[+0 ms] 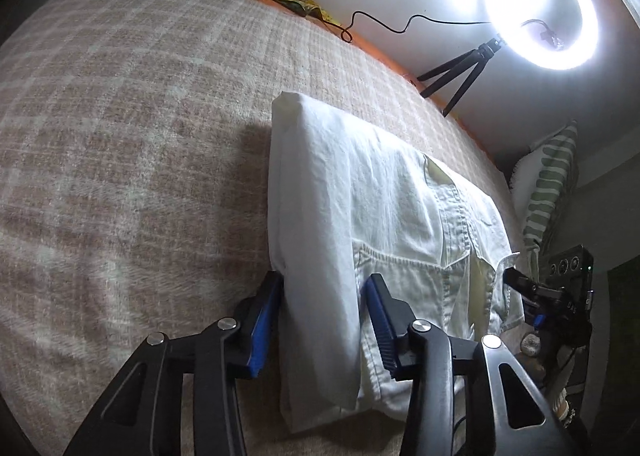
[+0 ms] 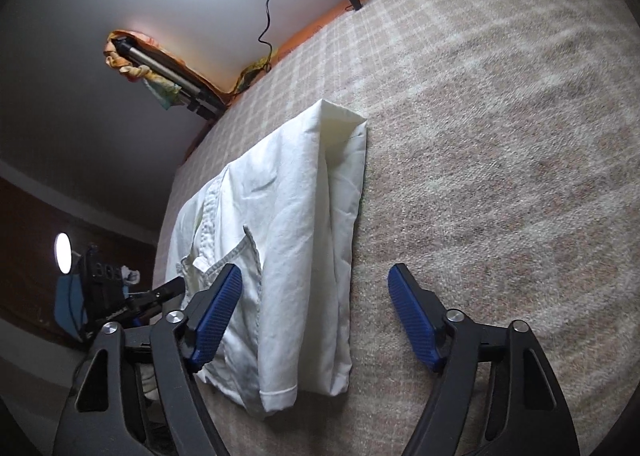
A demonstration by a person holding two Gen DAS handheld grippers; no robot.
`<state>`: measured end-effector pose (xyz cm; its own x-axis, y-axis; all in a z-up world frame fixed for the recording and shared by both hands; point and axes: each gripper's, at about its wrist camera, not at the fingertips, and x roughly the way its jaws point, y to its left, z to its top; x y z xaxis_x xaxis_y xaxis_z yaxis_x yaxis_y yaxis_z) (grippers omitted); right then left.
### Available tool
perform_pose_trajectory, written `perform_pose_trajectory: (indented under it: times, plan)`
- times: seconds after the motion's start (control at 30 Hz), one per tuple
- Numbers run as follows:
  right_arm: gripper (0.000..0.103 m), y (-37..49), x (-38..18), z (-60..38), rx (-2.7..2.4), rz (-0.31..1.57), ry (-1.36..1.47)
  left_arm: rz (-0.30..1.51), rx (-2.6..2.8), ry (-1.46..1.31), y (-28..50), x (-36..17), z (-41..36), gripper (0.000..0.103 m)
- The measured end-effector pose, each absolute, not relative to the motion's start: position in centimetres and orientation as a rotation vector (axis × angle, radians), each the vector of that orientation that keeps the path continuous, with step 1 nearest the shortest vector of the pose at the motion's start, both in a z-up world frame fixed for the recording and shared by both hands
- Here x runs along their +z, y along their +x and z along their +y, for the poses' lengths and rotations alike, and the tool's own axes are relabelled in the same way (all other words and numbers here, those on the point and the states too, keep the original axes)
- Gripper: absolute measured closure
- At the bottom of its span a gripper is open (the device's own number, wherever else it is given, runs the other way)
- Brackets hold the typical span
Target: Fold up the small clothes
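Note:
A white shirt (image 1: 360, 191) lies folded into a long strip on the checked beige blanket (image 1: 120, 135), its chest pocket and button placket facing up. My left gripper (image 1: 324, 316) is open and straddles the near left fold: one blue pad sits beside the fold's edge, the other rests on top of the cloth. In the right wrist view the shirt (image 2: 288, 215) runs away from me. My right gripper (image 2: 314, 316) is open over its near right edge, the left pad on the cloth and the right pad apart on the blanket (image 2: 500, 135). Each view shows the other gripper at the shirt's opposite side.
A lit ring light (image 1: 540, 3) on a small black tripod (image 1: 456, 79) stands at the bed's far edge, with a black cable (image 1: 376, 21) along the wall. A green striped cushion (image 1: 550, 183) lies off the right side. Folded tripod legs (image 2: 172, 71) lean in the far corner.

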<state>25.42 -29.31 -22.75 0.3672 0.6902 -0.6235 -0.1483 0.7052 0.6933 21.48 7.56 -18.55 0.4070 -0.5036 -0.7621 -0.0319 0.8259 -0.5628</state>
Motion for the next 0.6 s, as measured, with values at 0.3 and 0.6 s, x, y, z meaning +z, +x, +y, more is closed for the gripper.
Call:
perform_pose_trajectory:
  times: [0.3, 0.6]
  plan:
    - [0.083, 26.1, -23.2, -27.7, 0.626, 1.093, 0.595, 1.086, -0.281, -0.438, 21.6, -17.3, 6.1, 0.088]
    - [0.093, 23.6, -18.1, -25.6, 0.588, 0.976, 0.347, 0.927, -0.269, -0.178, 18.9, -12.4, 2.2, 0.093]
